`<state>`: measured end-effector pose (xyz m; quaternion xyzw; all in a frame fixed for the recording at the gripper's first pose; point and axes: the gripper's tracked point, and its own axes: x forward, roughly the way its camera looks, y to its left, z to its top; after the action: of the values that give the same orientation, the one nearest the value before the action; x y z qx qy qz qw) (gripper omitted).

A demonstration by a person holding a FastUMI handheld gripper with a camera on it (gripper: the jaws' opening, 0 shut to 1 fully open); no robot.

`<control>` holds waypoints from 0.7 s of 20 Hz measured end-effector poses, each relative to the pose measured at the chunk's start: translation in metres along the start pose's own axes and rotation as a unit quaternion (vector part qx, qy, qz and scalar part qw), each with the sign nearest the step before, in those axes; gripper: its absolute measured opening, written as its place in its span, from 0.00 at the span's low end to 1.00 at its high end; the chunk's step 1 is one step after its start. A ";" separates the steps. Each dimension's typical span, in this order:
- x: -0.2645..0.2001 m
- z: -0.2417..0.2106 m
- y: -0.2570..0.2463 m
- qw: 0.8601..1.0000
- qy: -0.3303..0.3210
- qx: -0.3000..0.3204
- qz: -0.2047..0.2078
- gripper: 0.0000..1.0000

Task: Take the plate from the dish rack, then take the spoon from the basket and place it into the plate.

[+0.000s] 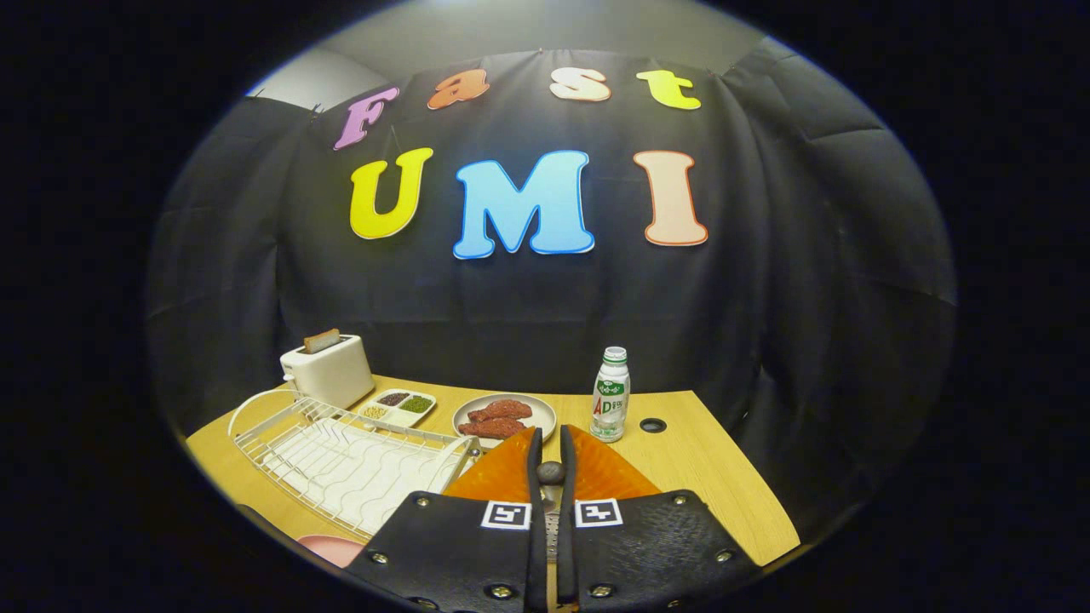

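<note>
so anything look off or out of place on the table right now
Nothing is spilled or broken. The gripper has its jaws nearly closed on a spoon, held over the orange plate. The dish rack sits flat, the bottle stands upright, and the toaster has a slice sticking up.

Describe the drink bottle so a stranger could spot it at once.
Start at the wooden table before the black cloth wall. Past the gripper, whose fingers pinch a spoon handle above an orange plate, stands the bottle, right of the meat plate. It alone stands upright: white, capped, green-labelled.
</note>
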<state>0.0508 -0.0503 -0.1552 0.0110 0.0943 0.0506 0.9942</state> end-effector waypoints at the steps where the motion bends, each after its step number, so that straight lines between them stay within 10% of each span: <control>1: -0.007 0.008 0.002 1.000 -0.004 -0.001 0.000 0.04; 14: -0.111 0.026 0.044 0.999 -0.016 0.014 0.028 0.05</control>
<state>-0.0572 -0.0181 -0.1078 0.0285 0.0792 0.0772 0.9935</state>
